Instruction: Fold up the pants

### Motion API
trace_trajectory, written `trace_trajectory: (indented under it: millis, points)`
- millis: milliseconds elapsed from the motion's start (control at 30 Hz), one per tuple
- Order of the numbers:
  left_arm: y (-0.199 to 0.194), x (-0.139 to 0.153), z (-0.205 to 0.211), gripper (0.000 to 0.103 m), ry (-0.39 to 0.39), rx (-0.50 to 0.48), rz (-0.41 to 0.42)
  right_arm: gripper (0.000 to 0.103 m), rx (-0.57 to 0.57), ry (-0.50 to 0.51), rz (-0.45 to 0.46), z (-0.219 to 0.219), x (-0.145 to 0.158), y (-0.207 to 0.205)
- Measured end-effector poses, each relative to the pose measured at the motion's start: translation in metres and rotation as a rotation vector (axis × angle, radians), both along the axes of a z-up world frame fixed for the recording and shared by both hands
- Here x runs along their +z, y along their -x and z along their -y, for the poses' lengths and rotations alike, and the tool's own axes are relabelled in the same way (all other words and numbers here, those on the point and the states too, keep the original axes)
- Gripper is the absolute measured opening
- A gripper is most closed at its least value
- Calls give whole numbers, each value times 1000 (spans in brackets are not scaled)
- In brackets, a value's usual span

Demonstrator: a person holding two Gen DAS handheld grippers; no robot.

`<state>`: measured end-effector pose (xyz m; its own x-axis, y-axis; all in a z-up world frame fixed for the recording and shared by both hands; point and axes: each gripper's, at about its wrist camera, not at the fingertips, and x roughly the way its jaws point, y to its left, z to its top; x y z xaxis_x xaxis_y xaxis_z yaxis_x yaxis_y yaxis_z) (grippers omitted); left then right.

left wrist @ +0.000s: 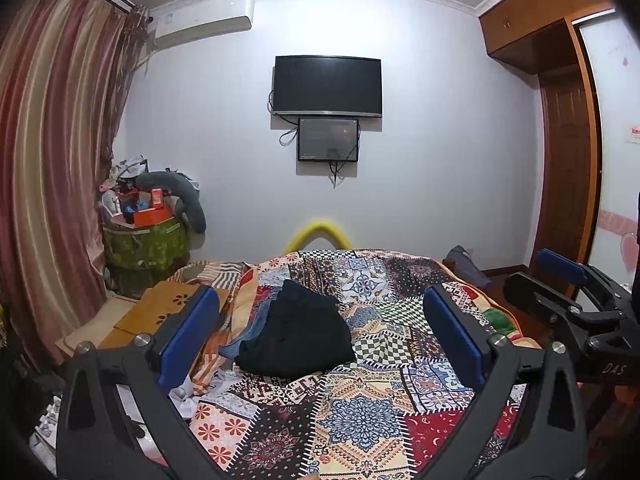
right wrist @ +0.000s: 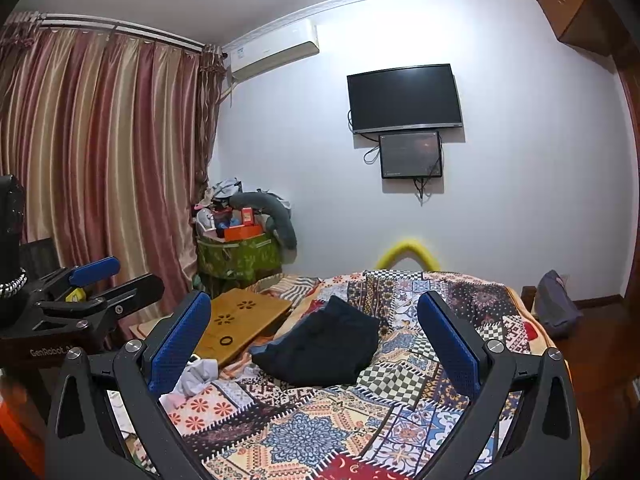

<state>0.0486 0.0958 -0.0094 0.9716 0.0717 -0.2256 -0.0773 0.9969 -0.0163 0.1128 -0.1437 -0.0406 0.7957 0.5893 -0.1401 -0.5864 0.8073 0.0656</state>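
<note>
Dark navy pants (left wrist: 298,330) lie folded in a compact bundle on the patchwork bed cover (left wrist: 360,412), with a strip of blue denim showing under their left edge. They also show in the right wrist view (right wrist: 324,346). My left gripper (left wrist: 320,320) is open and empty, held above the bed, nearer to me than the pants. My right gripper (right wrist: 314,330) is open and empty at about the same height. In the left wrist view the right gripper (left wrist: 556,276) shows at the far right. In the right wrist view the left gripper (right wrist: 100,276) shows at the far left.
A wooden lap table (right wrist: 240,320) sits at the bed's left side, with crumpled white cloth (right wrist: 194,378) near it. A green bin piled with clutter (left wrist: 146,240) stands by the curtains. A grey bag (right wrist: 556,304) lies on the floor at right. A TV (left wrist: 326,86) hangs on the far wall.
</note>
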Motion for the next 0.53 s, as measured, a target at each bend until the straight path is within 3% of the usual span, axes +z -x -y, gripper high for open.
trace_trajectory:
  millis: [533]
  points:
    - [2,-1,3,103,7,-11,10,102,-4,2,-3,0,0,-1]
